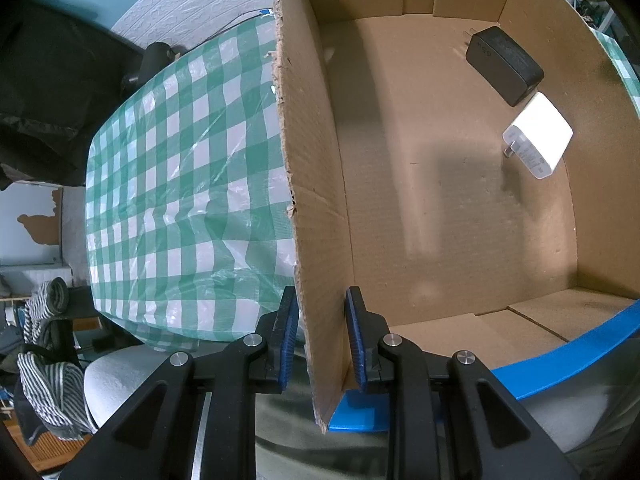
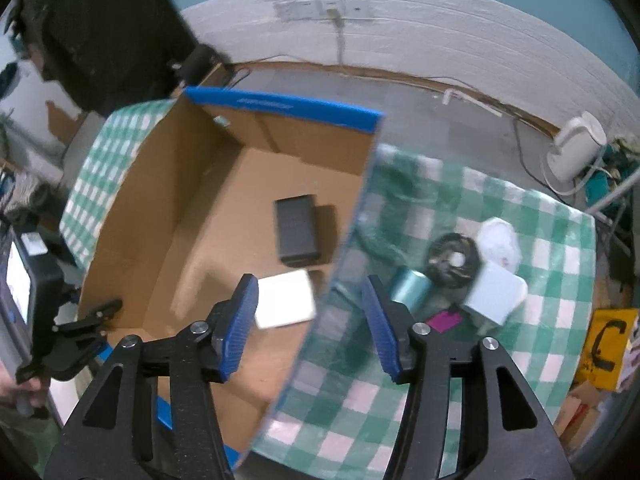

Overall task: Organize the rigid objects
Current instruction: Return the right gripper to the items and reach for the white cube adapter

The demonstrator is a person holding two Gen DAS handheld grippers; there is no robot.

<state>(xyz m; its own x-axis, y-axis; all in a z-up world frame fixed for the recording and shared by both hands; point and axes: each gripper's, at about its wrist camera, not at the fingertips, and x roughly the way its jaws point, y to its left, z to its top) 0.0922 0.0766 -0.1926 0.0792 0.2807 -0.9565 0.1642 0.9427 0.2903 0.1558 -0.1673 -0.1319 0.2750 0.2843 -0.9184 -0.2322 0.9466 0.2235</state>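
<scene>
An open cardboard box (image 1: 448, 216) with a blue outside stands on the green checked tablecloth (image 1: 180, 184). Inside it, against the right wall, lie a black charger (image 1: 504, 64) and a white charger (image 1: 538, 134). My left gripper (image 1: 320, 300) is shut on the box's left wall near the front corner. In the right wrist view the box (image 2: 280, 104) holds the black charger (image 2: 296, 228) and white charger (image 2: 286, 300). My right gripper (image 2: 311, 292) hangs open and empty above the box's right wall. The picture there is blurred.
Right of the box on the cloth (image 2: 400, 396) lie a black round spool (image 2: 452, 258), a teal cylinder (image 2: 410, 290), a pale block (image 2: 496, 296), a magenta piece (image 2: 444, 320) and a white crumpled item (image 2: 498, 236). A yellow sign (image 2: 608, 344) stands past the table's right edge.
</scene>
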